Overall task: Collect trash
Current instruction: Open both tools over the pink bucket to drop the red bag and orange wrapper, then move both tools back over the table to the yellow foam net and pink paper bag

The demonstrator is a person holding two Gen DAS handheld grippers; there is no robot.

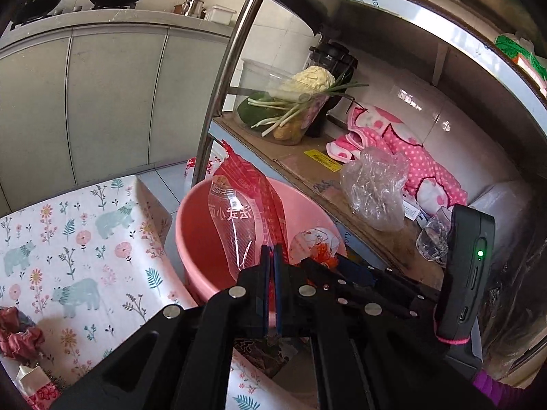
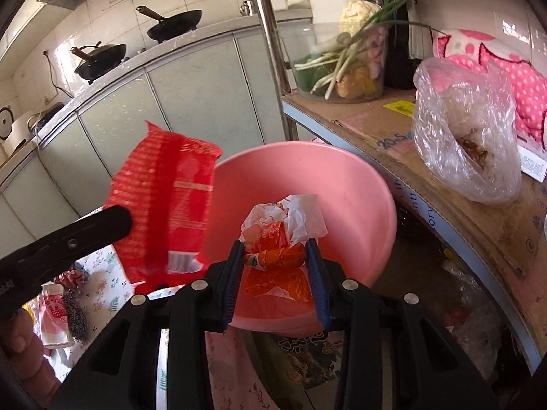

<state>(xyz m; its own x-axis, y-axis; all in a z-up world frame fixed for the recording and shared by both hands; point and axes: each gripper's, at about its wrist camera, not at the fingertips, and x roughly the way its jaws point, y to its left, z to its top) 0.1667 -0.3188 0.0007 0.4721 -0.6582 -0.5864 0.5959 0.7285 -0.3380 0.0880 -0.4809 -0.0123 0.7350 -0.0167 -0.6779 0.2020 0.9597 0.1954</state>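
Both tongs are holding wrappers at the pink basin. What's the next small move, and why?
Probably open the right tongs. They grip the crumpled orange-and-white wrapper directly over the round pink plastic basin, so it should drop in. The left tongs pinch the flat red-and-clear snack bag above the basin's rim; release that one after.

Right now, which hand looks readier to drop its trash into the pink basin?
The right. Its gripper holds the crumpled orange wrapper directly over the pink basin. The left gripper pinches the red wrapper at the basin's rim, partly outside in the right view.
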